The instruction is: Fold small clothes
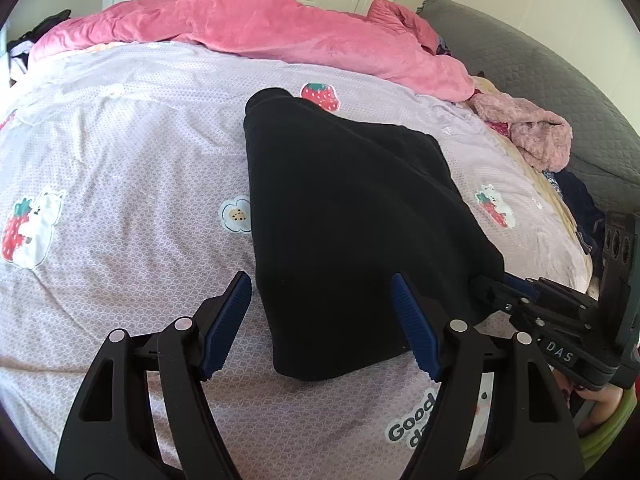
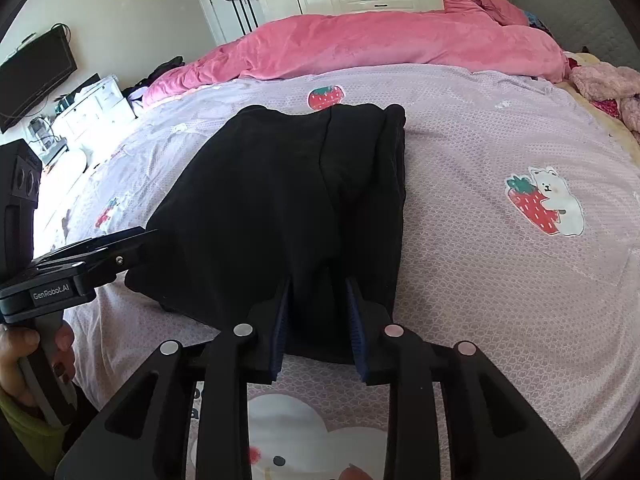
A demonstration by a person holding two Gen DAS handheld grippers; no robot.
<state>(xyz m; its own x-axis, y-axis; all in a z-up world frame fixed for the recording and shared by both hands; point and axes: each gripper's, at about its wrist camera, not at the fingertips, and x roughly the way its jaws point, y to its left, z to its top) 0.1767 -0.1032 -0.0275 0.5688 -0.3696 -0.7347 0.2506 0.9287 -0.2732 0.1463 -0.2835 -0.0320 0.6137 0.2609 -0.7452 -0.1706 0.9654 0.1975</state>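
A small black garment (image 1: 344,208) lies flat on the lilac bedsheet (image 1: 120,152), folded lengthwise; it also shows in the right wrist view (image 2: 280,200). My left gripper (image 1: 320,280) is open, its blue pads either side of the garment's near left edge. My right gripper (image 2: 318,284) has its jaws closed on the garment's near hem. In the left wrist view the right gripper (image 1: 486,284) grips the garment's near right corner. In the right wrist view the left gripper (image 2: 148,236) hovers at the garment's left edge.
A pink duvet (image 1: 280,28) lies bunched along the far side of the bed. Pink fluffy clothes (image 1: 528,136) and dark clothes are piled at the right by a grey headboard (image 1: 540,68). White wardrobes stand behind; a TV (image 2: 36,68) hangs left.
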